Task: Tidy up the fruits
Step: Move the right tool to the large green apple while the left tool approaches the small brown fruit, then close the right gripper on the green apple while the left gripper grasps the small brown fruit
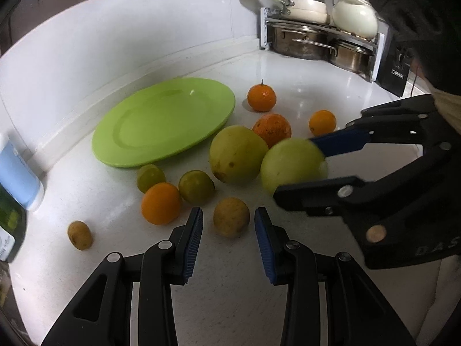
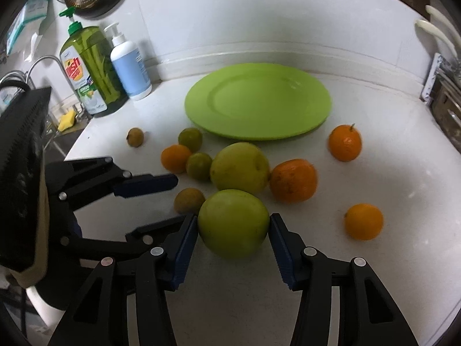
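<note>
In the lower centre of the right wrist view, the right gripper has its ribbed blue pads pressed against both sides of a smooth, round, pale-green apple, which sits at the near edge of the fruit cluster on the glossy white speckled countertop. Just behind it lies a larger yellow-green apple with small brown spots, touching a dimpled, rough-skinned orange on its right. The left gripper, at the bottom centre of its own view, stands partly open and holds nothing; a dull brownish-yellow round fruit lies on the counter just beyond its blue pads. A glossy, shallow lime-green plastic plate rests bare in the upper middle of the frame, beyond the fruits. Small smooth oranges and greenish citrus lie scattered around the apples.
</note>
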The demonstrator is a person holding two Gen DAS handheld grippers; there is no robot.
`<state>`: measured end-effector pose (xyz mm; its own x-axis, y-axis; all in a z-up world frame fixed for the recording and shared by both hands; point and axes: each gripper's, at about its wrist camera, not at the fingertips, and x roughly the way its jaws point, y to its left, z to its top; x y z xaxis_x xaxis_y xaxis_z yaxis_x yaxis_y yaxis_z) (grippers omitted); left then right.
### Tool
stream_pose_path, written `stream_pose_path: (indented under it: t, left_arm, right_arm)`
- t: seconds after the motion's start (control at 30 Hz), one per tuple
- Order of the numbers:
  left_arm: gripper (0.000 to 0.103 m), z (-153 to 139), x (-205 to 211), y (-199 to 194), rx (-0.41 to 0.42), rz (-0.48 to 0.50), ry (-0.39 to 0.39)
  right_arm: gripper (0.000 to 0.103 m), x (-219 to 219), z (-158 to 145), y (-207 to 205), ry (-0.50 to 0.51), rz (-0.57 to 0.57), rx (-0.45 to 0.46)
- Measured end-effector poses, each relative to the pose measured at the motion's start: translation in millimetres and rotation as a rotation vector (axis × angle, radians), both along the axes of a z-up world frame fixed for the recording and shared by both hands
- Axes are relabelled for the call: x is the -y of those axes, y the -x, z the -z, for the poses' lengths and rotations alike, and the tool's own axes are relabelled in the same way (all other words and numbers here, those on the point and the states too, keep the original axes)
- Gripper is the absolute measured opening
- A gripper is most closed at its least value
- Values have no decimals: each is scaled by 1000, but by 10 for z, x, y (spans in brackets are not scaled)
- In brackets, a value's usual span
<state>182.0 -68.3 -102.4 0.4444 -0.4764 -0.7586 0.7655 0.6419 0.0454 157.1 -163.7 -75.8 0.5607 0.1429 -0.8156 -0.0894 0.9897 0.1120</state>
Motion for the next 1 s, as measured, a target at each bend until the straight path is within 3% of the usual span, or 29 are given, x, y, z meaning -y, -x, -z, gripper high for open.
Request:
stream_pose_path:
  t: [0.1,0.4,1.0]
  left_arm:
    - [28,11,12,-20,-30,-27,5]
    - [27,-22,-42,-4,-68,-132,36]
    - [27,-581,-242,361,21,-297,104]
  right_arm:
    - [51,12,-22,16,16,13,6]
    - [51,130,14,77,28,56,-8]
    - [51,159,-272,376,9,44,86]
